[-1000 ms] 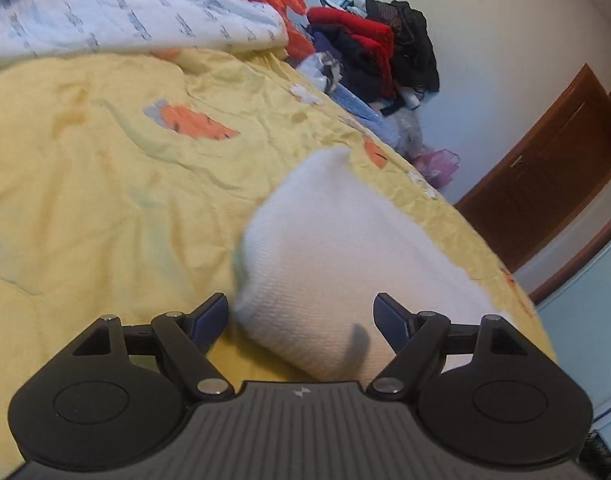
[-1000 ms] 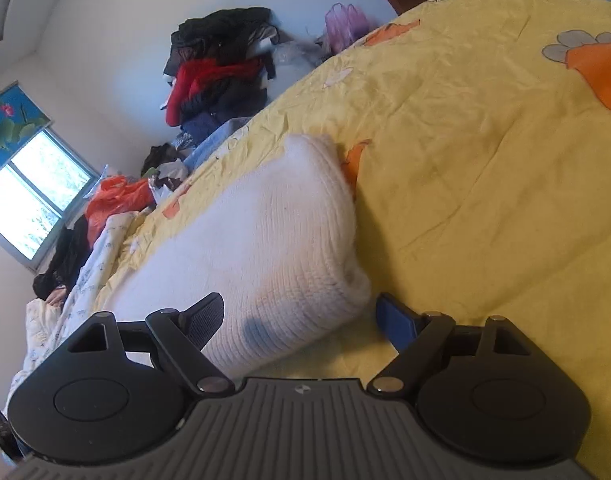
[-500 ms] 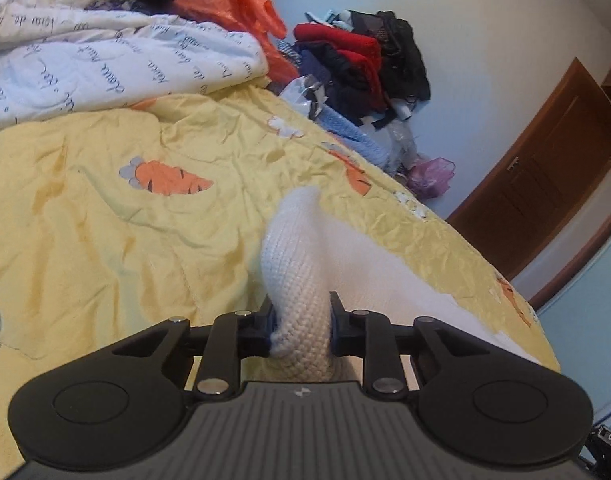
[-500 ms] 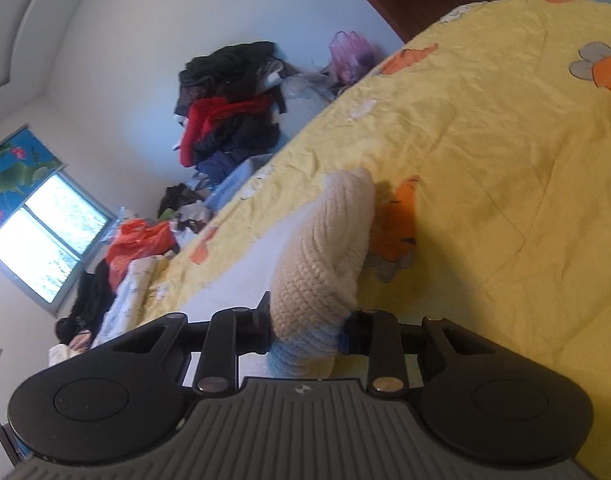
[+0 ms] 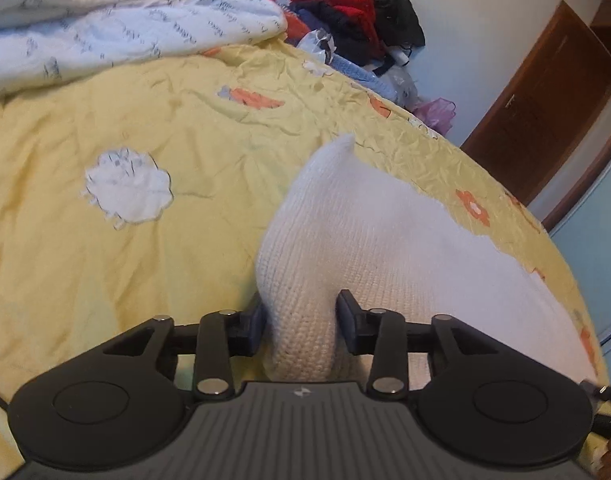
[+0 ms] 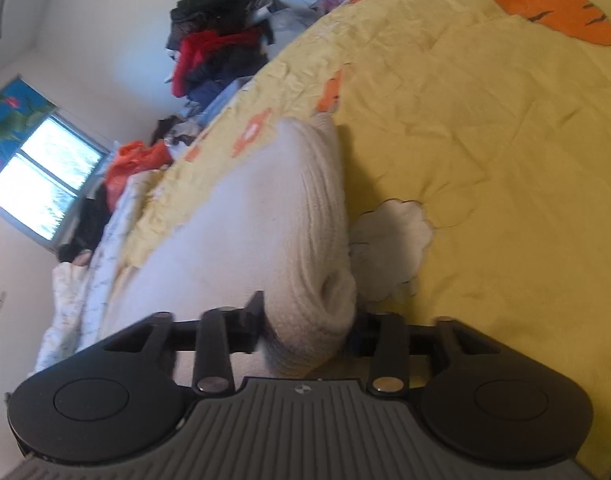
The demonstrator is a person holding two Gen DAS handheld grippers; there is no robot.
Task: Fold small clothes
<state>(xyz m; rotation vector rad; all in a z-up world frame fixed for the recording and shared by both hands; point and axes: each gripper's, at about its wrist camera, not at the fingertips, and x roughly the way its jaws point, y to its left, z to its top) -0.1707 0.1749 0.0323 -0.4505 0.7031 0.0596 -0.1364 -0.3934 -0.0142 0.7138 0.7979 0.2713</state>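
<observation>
A white knitted garment (image 5: 365, 232) lies folded on the yellow bedspread (image 5: 145, 272). One folded edge of it rises between the pads of my left gripper (image 5: 303, 316). The jaws are opening, and the pads still touch and pinch the knit on both sides. In the right wrist view the same garment (image 6: 233, 240) bulges as a thick roll between the pads of my right gripper (image 6: 307, 320). Its jaws are opening too, with the knit still pressed between them. The garment stretches away from both grippers across the bedspread (image 6: 505, 140).
A white printed quilt (image 5: 105, 28) is bunched at the far side of the bed. Beyond it a pile of dark and red clothes (image 5: 357, 12) leans on the wall. A brown door (image 5: 545, 92) stands at the right, a window (image 6: 45, 184) at the left.
Both grippers went from open around the garment's edge to shut on it, then dragged it across the bed. Their jaws now stand wider than half a second ago.
</observation>
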